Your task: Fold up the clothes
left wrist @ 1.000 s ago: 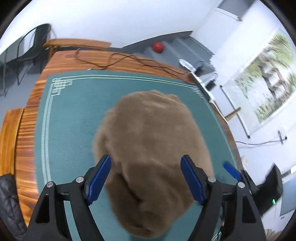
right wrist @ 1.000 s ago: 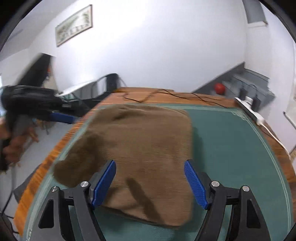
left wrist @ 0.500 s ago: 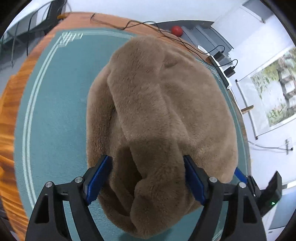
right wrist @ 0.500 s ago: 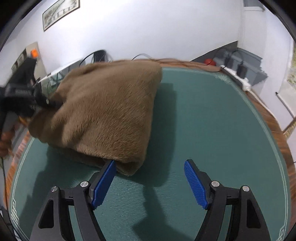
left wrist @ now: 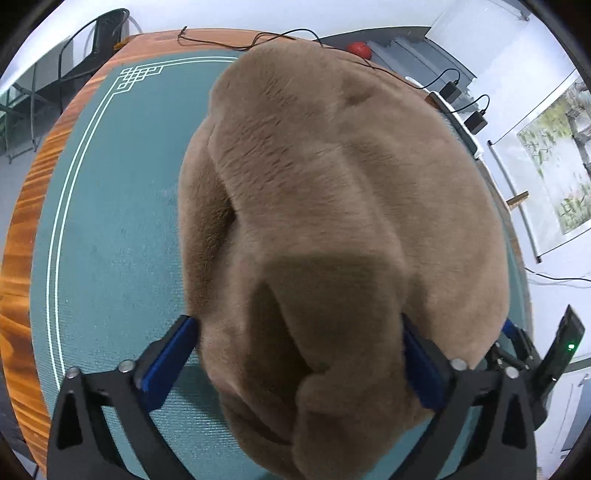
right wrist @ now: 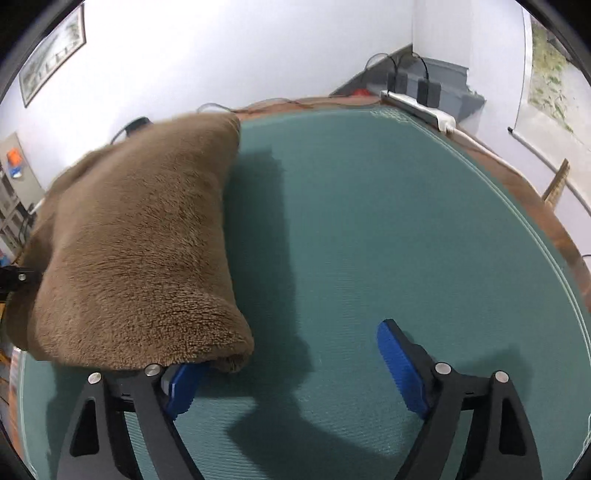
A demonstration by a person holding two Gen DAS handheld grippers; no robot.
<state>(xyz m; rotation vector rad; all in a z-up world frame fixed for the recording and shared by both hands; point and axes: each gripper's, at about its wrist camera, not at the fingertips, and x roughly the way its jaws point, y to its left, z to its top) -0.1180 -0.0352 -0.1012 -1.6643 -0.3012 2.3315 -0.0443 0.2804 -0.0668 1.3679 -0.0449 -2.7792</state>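
Right now the brown fleece garment (left wrist: 343,229) fills the middle of the left view, bunched between the spread left tongs (left wrist: 299,363). Right tongs (right wrist: 291,363) gape too, over the green tabletop mat (right wrist: 406,229) at lower centre, the fleece's corner draped on one finger.

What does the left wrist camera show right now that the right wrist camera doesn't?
Only the left wrist view shows the left gripper, open, with the folded brown garment bulging between its fingers, plus the mat's white corner pattern and a black chair.

Only the right wrist view shows the right gripper, open with only mat between its fingers; the garment's corner drapes over its left finger. It also shows a framed picture on the wall.

Both share the garment, the green mat and the power strip.
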